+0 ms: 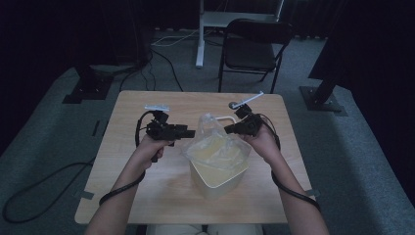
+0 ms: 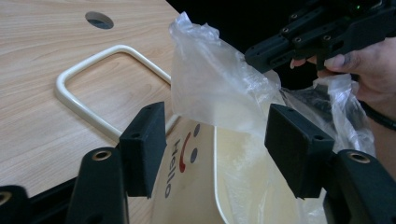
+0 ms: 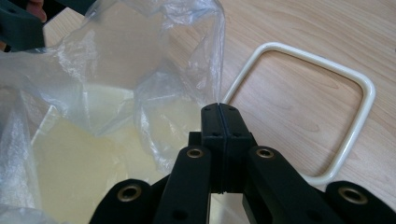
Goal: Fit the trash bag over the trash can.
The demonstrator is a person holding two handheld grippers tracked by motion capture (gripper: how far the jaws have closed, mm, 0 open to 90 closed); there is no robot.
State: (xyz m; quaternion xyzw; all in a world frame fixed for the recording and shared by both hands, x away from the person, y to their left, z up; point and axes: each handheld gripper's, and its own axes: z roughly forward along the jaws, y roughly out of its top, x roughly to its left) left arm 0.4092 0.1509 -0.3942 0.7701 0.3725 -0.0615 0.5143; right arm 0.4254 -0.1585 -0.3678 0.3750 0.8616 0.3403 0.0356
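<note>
I note a black folding chair behind the wooden table, well apart from it. A small silvery strip lies near the table's far-left edge.

We see the plastic bag sitting inside the bin at mid-table. Behind the bin lies the ring frame on the table. Our grippers flank the bag left and right.

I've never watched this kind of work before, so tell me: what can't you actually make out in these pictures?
- Bottom of the cream bin: hidden under the crumpled plastic bag in all views.
- Whether the right gripper, jaws shut, pinches the bag's edge: the jaws cover the contact.
- Small grey item at the table's far edge: too small and dim in the high view.
</note>
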